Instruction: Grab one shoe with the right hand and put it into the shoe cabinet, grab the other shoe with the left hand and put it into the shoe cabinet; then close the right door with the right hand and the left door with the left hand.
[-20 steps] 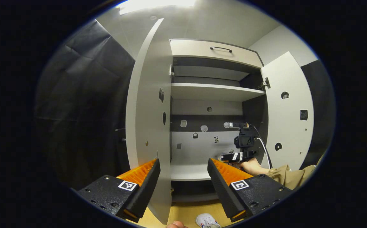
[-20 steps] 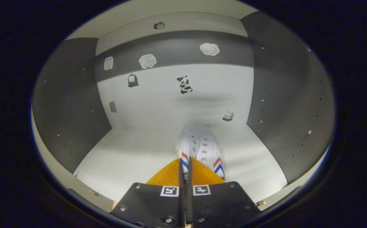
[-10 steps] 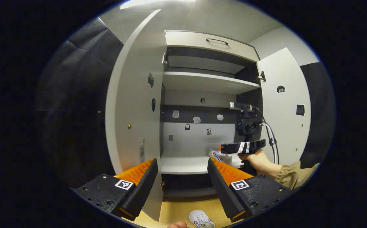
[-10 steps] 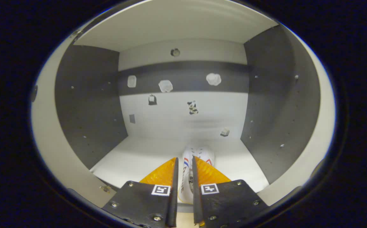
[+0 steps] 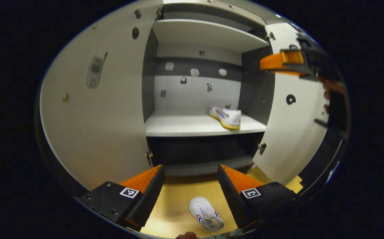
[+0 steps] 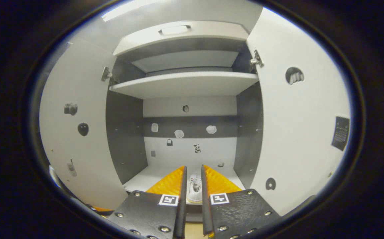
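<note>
One white shoe (image 5: pixel 226 117) with red and blue stripes lies on the right part of the cabinet's lower shelf (image 5: pixel 185 127). In the right gripper view the same shoe (image 6: pixel 194 189) shows far off through the narrow gap of my right gripper (image 6: pixel 193 167), which is open a little, holds nothing and is outside the cabinet. The other white shoe (image 5: pixel 206 217) lies on the wooden floor (image 5: pixel 175 205), below and between the fingers of my left gripper (image 5: pixel 191 169), which is wide open above it. The right gripper (image 5: pixel 280 61) also appears high on the right, in front of the right door.
Both cabinet doors stand open: the left door (image 5: pixel 96 99) and the right door (image 5: pixel 291 132) flank the opening. An upper shelf (image 6: pixel 185 84) and a drawer with a handle (image 6: pixel 175 30) sit above. A hand (image 5: pixel 333 88) holds the right gripper.
The right gripper opened, left the shoe on the shelf and drew back out of the cabinet. The left gripper tipped down and nearer to the shoe on the floor.
</note>
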A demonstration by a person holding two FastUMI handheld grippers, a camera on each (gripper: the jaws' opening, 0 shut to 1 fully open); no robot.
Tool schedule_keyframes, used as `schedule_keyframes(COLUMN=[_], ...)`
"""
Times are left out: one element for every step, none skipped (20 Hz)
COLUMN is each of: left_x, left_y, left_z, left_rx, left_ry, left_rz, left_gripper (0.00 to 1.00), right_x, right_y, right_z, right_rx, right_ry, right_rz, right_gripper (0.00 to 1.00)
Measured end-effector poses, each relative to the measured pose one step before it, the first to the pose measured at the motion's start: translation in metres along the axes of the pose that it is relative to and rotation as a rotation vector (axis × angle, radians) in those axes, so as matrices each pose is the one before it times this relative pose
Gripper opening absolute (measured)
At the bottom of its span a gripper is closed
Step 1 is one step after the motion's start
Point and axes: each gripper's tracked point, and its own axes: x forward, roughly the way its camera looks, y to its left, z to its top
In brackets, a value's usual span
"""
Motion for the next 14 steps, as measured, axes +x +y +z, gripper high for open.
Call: schedule_keyframes(left_x=[0.00926,0.0078,0.00925,0.00736,0.00848,0.00958,0.01015,0.00798,0.00663,0.0084,0.00587,0.00895,0.00687,0.00598], left_y=[-0.0002,-0.00089,0.00066,-0.00091,-0.00158,-0.00169,-0.00311,-0.00048,-0.00029,0.00173,0.00231,0.00031,0.00065,-0.00024], left_z=[-0.01932,-0.02128,-0.01946,-0.02229,-0.02189,-0.01836,-0.02061,-0.01604,-0.01509,-0.0166,-0.01253,-0.0117,-0.01304,-0.00856], left_rx=[0.00366,-0.00184,0.00111,-0.0002,-0.00271,-0.00578,-0.01151,-0.00884,-0.0058,-0.00941,-0.01086,-0.01149,-0.015,-0.00946], left_ry=[0.04124,0.04809,0.04879,0.05398,0.05501,0.04635,0.04739,0.0414,0.0461,0.04654,0.03799,0.0321,0.03311,0.02472], left_rz=[-0.00852,-0.00671,-0.00834,-0.00433,-0.00797,-0.0116,-0.0127,-0.00932,-0.00877,0.00012,-0.00343,0.00016,-0.00223,-0.0054], left_gripper=[0.96,0.97,0.97,0.97,0.97,0.96,0.96,0.96,0.96,0.96,0.94,0.94,0.94,0.94], right_x=[-0.0109,-0.01078,-0.00976,-0.00788,-0.0076,-0.00662,-0.00582,-0.00556,-0.00406,-0.00177,-0.00204,-0.0012,-0.00205,-0.00188], right_y=[-0.00433,-0.00432,-0.00294,-0.003,-0.00222,-0.0021,-0.00224,-0.00252,-0.00141,-0.00415,-0.00434,-0.00184,-0.00166,-0.00271], right_z=[0.00658,0.00679,0.0074,0.00677,0.00718,0.00638,0.00749,0.00611,0.00542,-0.0049,0.00195,0.00306,0.00341,0.00189], right_rx=[-0.00169,-0.00229,-0.00285,-0.0023,-0.00333,-0.00044,0.00149,0.00294,0.00307,0.00619,0.0017,0.00163,-0.00068,-0.00446], right_ry=[-0.01462,-0.01416,-0.01534,-0.01511,-0.01146,-0.01427,-0.01218,-0.01229,-0.01205,-0.00568,-0.00689,-0.00547,-0.00652,-0.00393], right_rz=[-0.0096,-0.01026,-0.00765,-0.00629,-0.00365,-0.00327,-0.00483,-0.00248,-0.00054,0.00152,-0.00393,-0.00151,-0.00151,-0.00459], right_gripper=[0.21,0.21,0.21,0.21,0.21,0.21,0.21,0.21,0.21,0.26,0.26,0.31,0.31,0.31])
